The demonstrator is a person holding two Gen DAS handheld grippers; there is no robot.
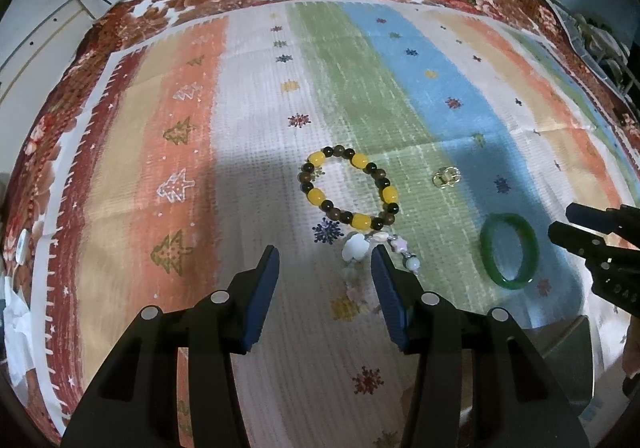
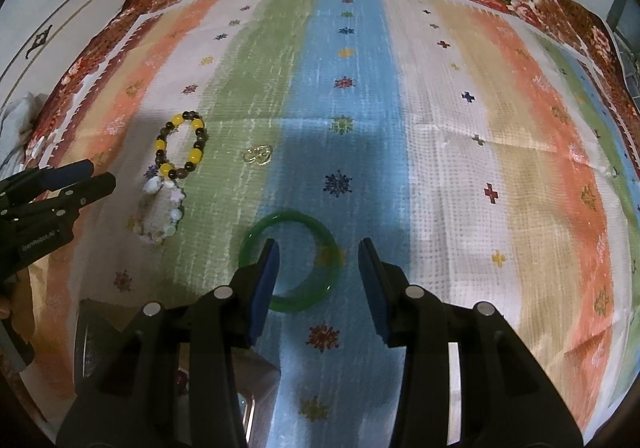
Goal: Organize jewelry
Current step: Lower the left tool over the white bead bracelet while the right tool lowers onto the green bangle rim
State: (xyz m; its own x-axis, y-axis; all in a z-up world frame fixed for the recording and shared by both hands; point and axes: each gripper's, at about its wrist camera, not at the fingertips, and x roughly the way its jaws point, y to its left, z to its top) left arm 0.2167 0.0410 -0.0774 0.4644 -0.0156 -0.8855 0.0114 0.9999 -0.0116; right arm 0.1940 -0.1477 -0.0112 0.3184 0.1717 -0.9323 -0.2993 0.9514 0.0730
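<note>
Nearby, green bangle point(image 2: 289, 266) (between parted right tongs point(image 2: 318, 274))

Bangle point(image 1: 509, 251) right of beaded bracelet point(image 1: 350, 188)

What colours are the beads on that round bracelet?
The bead bracelet has yellow beads mixed with dark brown ones, clearest in the left wrist view.

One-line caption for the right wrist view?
Open right hand-held gripper poised over a translucent green bangle on the striped patterned tablecloth.
</note>
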